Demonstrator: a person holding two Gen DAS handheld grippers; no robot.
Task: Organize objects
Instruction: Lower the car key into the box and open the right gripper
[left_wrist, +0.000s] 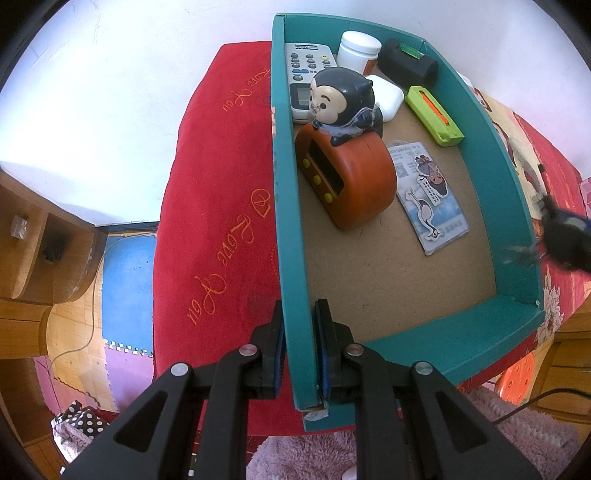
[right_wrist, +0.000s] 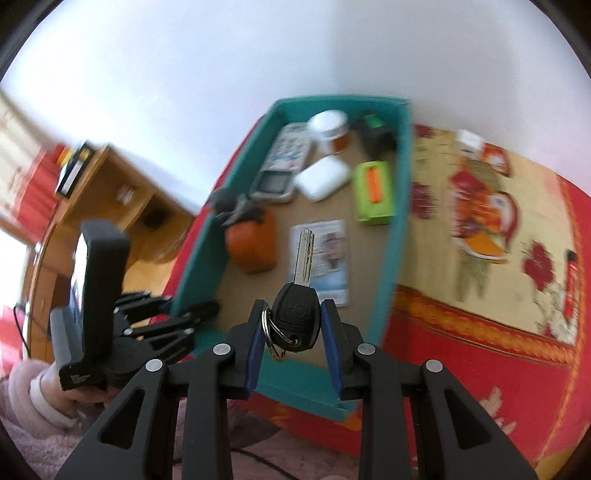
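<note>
A teal cardboard box (left_wrist: 491, 177) lies open, and my left gripper (left_wrist: 299, 321) is shut on its left wall near the front corner. Inside are a remote (left_wrist: 304, 74), a white jar (left_wrist: 358, 48), a black spirit level (left_wrist: 406, 61), a white case (left_wrist: 386, 96), a green cutter (left_wrist: 434, 116), an orange clock with a monkey figure (left_wrist: 347, 181) and a card (left_wrist: 428, 192). My right gripper (right_wrist: 293, 303) is shut on a black-headed key (right_wrist: 297, 317) with a ring. The key's blade points at the card (right_wrist: 332, 254), above the box (right_wrist: 400, 221). In the left wrist view the right gripper (left_wrist: 561, 240) is a blur at the right.
The box rests on a red cloth with gold lettering (left_wrist: 221, 221) and a flowered cloth (right_wrist: 480, 240). Small items (right_wrist: 480, 147) and a red stick (right_wrist: 570, 273) lie on the flowered cloth. A wooden desk (left_wrist: 37, 240) stands left, with foam floor mats (left_wrist: 125, 288) below.
</note>
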